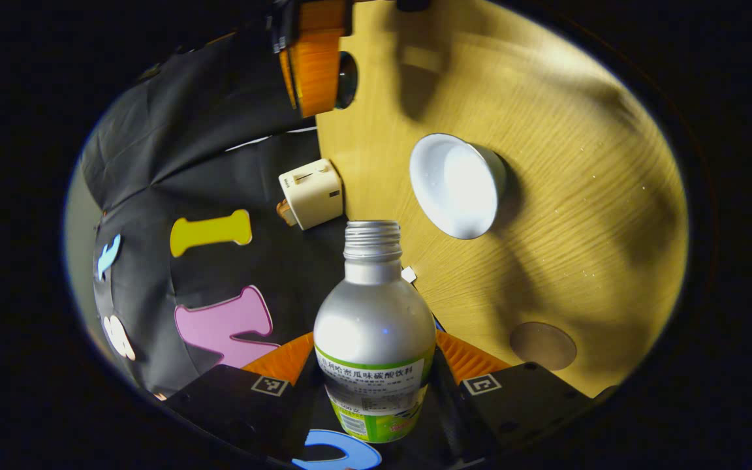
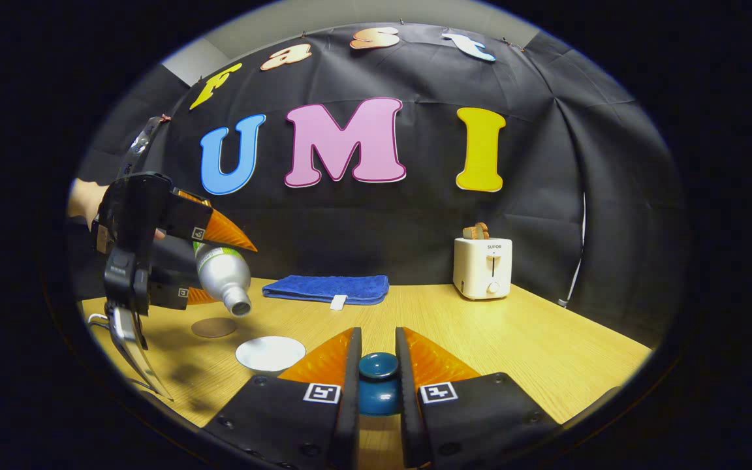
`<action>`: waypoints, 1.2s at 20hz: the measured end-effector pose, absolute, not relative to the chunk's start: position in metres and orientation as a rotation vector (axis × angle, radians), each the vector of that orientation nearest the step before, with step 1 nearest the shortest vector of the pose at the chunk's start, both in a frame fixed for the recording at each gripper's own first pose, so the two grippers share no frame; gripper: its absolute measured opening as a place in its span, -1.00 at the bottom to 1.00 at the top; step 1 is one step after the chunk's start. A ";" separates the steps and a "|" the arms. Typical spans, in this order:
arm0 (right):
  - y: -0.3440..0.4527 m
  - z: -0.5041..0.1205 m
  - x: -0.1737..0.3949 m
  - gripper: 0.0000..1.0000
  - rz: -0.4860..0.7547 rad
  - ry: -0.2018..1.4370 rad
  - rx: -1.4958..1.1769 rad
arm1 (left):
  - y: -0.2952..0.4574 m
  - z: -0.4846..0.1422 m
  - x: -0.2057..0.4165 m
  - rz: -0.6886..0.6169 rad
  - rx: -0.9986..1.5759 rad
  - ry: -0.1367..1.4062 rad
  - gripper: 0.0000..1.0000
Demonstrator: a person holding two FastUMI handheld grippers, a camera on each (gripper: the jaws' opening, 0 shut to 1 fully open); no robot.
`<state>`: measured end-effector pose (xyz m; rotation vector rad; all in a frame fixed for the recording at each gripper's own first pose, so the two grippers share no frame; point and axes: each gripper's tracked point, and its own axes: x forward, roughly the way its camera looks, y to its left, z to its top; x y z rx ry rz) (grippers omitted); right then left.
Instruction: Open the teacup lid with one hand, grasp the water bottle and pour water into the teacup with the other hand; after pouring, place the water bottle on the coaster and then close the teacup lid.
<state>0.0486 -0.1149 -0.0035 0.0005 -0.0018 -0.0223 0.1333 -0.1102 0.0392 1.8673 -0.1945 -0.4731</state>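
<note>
A silver water bottle [image 1: 374, 326] with a green label and no cap sits tilted between my left gripper's [image 1: 376, 356] fingers, which press on its body. Its open mouth points toward the lidless white teacup [image 1: 457, 186] on the wooden table. In the right gripper view the same bottle [image 2: 220, 269] leans mouth-down in the left gripper [image 2: 227, 274], above and left of the teacup [image 2: 270, 353]. No stream of water is visible. My right gripper [image 2: 377, 336] is shut on the dark blue teacup lid [image 2: 378, 367], held off to the cup's right. The round brown coaster [image 2: 214, 327] lies behind the cup.
A folded blue towel [image 2: 327, 288] lies at the table's back edge, and a white toaster [image 2: 482, 264] with bread stands at the back right. A hand [image 2: 85, 199] holds the left gripper at the far left. Bare wood stretches to the right of the lid.
</note>
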 end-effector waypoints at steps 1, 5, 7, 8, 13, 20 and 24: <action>-0.115 -0.003 0.049 -0.41 -0.022 -0.003 0.001 | -0.107 0.042 0.130 -0.462 1.783 -0.190 0.63; -0.115 -0.004 0.049 -0.41 -0.022 -0.003 0.001 | -0.089 0.058 0.119 -0.412 1.404 -0.193 0.63; -0.115 -0.004 0.049 -0.41 -0.022 -0.002 0.001 | -0.071 0.072 0.115 -0.361 1.225 -0.201 0.61; -0.115 -0.004 0.049 -0.41 -0.022 -0.003 0.001 | -0.063 0.075 0.117 -0.342 1.127 -0.188 0.62; -0.118 -0.003 0.049 -0.41 -0.041 -0.003 0.000 | -0.027 0.092 0.140 -0.219 0.568 -0.163 0.60; -0.120 -0.004 0.049 -0.41 -0.057 -0.004 -0.001 | -0.001 0.057 0.170 -0.226 -0.014 -0.114 0.60; -0.122 -0.004 0.049 -0.41 -0.065 -0.005 -0.001 | -0.006 0.039 0.185 -0.235 -0.085 -0.047 0.60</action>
